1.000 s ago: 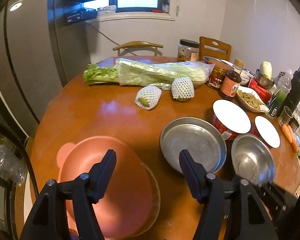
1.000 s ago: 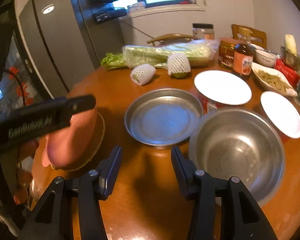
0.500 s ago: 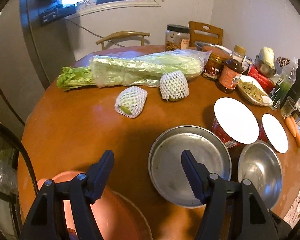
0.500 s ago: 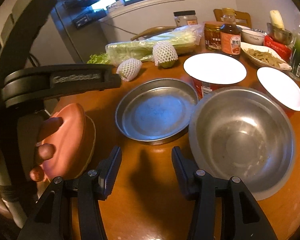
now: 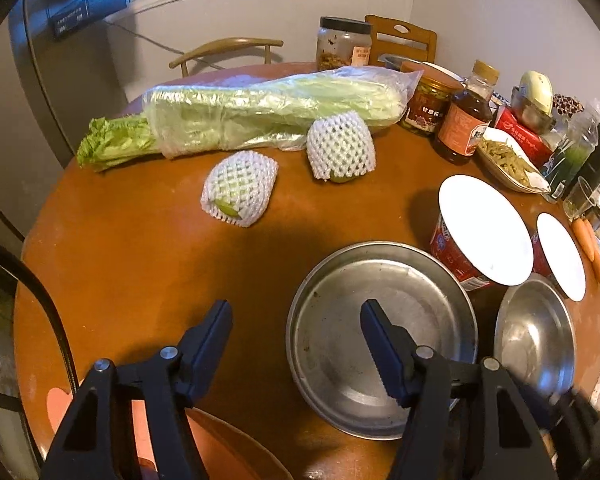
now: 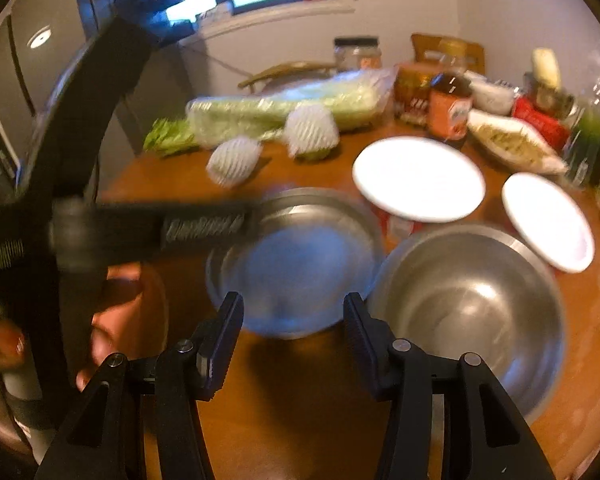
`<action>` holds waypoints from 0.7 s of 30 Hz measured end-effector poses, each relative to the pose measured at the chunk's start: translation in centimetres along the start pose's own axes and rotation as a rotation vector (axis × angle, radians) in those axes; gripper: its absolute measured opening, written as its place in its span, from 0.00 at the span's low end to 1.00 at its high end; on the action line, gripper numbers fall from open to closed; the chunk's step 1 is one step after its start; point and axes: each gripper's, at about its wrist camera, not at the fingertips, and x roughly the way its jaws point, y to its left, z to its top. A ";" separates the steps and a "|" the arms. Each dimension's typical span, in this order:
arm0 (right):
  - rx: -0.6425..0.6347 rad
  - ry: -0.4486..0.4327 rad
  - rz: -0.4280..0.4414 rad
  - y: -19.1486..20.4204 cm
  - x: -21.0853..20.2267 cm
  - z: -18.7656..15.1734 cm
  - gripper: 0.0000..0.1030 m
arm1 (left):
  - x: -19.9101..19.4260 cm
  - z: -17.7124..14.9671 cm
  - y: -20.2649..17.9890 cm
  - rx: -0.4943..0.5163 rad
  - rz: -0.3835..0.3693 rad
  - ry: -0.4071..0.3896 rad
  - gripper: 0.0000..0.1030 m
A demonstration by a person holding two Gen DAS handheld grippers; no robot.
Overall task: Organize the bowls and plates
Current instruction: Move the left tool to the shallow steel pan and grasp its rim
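**Steel plate under our left fingers, steel bowl beside our right**

We judge the shallow steel plate (image 5: 380, 336) to be light, rigid and slick: thin metal with a low raised rim, lying flat on the brown desk (image 5: 140, 248). There is nothing to pinch on its face, so the rim is where we would take hold, one finger inside the lip and one outside; a weak pinch would likely let it slide or tip. The deeper steel bowl (image 6: 468, 304) next to it should handle the same way, with a taller wall that gives more to bite on. Neither is fragile, though both would clatter if dropped.

In the left wrist view, our left gripper (image 5: 296, 344) hovers over the plate's near-left edge: the right-hand finger stands above the plate's floor, the left-hand finger over bare desk, so the rim runs between them. The jaws are closing but the gap remains wide, with nothing pressed by the pads. A pink bowl (image 5: 204, 444) sits low in that view, behind the fingers.

Our right gripper (image 6: 292, 340) is partly spread and empty. The plate's near rim shows between its fingers, and the steel bowl lies just beside the right-hand finger; the blur hides whether they touch.
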 end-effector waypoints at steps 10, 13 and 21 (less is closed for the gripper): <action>0.022 0.019 -0.016 -2.4 1.2 2.8 0.52 | 1.3 0.0 0.0 -0.002 -0.005 0.042 0.42; 0.002 0.024 -0.025 -2.4 1.5 3.1 0.52 | 1.7 -0.1 -0.1 0.000 -0.009 0.058 0.33; -0.010 0.042 -0.013 -2.6 2.6 3.8 0.52 | 3.4 -0.6 0.4 -0.005 -0.004 0.123 0.12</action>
